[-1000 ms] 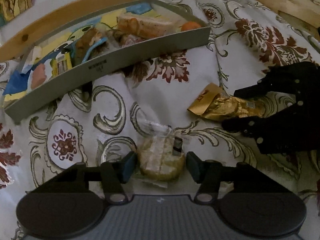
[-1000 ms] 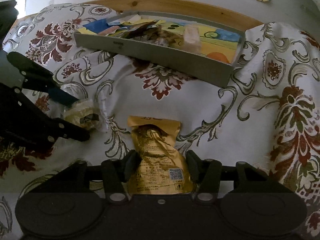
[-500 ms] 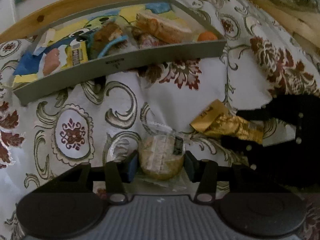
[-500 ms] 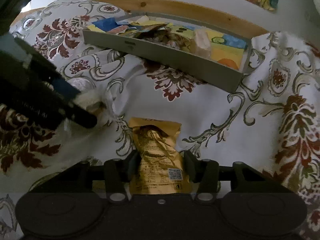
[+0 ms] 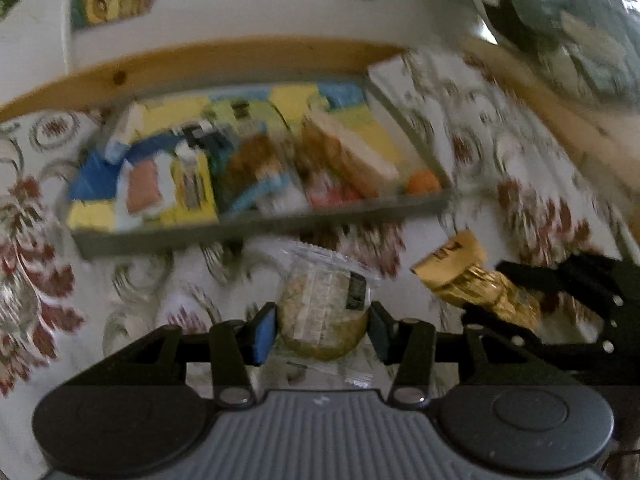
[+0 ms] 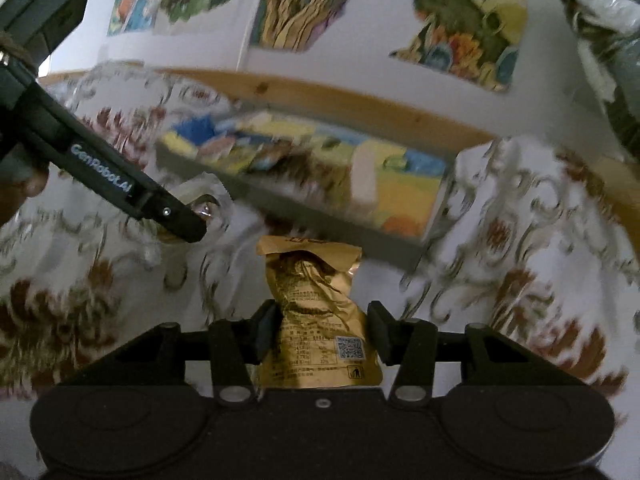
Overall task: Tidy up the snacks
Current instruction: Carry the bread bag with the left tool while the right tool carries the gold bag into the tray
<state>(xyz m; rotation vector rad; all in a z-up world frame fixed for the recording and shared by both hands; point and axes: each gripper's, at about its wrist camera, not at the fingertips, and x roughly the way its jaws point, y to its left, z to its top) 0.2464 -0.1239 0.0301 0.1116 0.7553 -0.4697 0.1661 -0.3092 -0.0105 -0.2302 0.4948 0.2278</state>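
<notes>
My left gripper (image 5: 322, 330) is shut on a round cake in a clear wrapper (image 5: 322, 308), held above the flowered cloth. My right gripper (image 6: 322, 330) is shut on a gold foil snack packet (image 6: 316, 308), also lifted. In the left wrist view the gold packet (image 5: 468, 280) and the right gripper (image 5: 560, 304) show at the right. In the right wrist view the left gripper (image 6: 176, 220) reaches in from the left with the clear wrapper (image 6: 204, 200) at its tip. The grey tray (image 5: 260, 230), full of several snacks, lies ahead of both grippers.
A wooden rail (image 5: 200, 64) runs behind the tray, below a white wall with coloured pictures (image 6: 320, 4). The flowered cloth (image 6: 520, 260) covers the surface all round. An orange ball (image 5: 424, 182) sits in the tray's right corner. A hand (image 6: 16, 192) shows at the left edge.
Both grippers closed on their snacks and rose from the cloth, tilting up so the wall comes into view. The tray now looks nearer and the views are blurred by motion.
</notes>
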